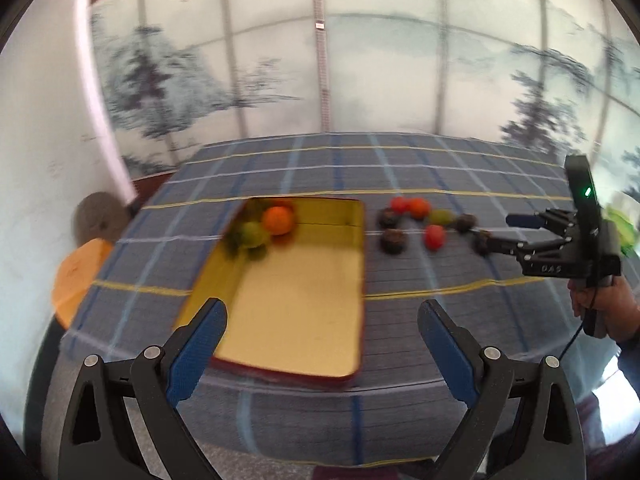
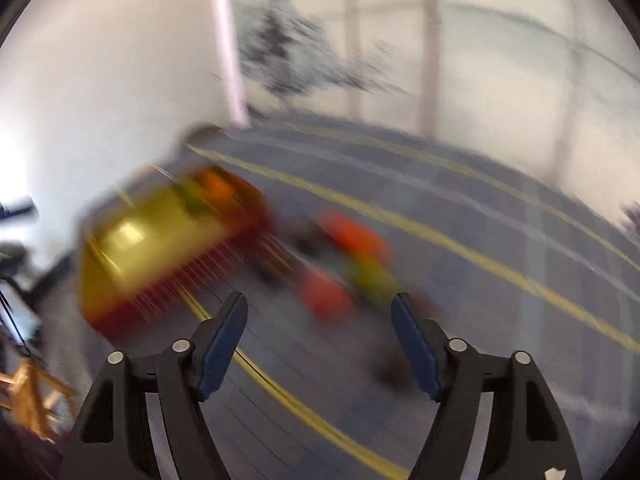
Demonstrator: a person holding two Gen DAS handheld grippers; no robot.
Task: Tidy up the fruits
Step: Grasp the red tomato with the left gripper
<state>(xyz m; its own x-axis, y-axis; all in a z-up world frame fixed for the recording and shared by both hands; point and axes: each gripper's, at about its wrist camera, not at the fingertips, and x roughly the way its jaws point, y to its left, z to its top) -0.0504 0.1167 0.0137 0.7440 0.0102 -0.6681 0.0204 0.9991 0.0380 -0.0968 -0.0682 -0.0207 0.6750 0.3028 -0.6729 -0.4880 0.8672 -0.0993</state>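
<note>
Fruit [image 1: 435, 237] lying loose on the table [image 1: 440, 304] beside the tin [image 1: 304, 312] looks small, round, light and prone to roll, best pinched across its middle; right tool [image 2: 319, 342] and left tool [image 1: 322, 350] gape empty.

The right wrist view is smeared throughout: the tin [image 2: 160, 248] and the loose fruits [image 2: 352, 264] beside it are only colour streaks. In the left wrist view, the green fruits [image 1: 250, 236] in the tin's far corner blur together, uncountable.

Home dining corner, plaid tablecloth [image 1: 420, 168], landscape screen [image 1: 280, 60]
</note>
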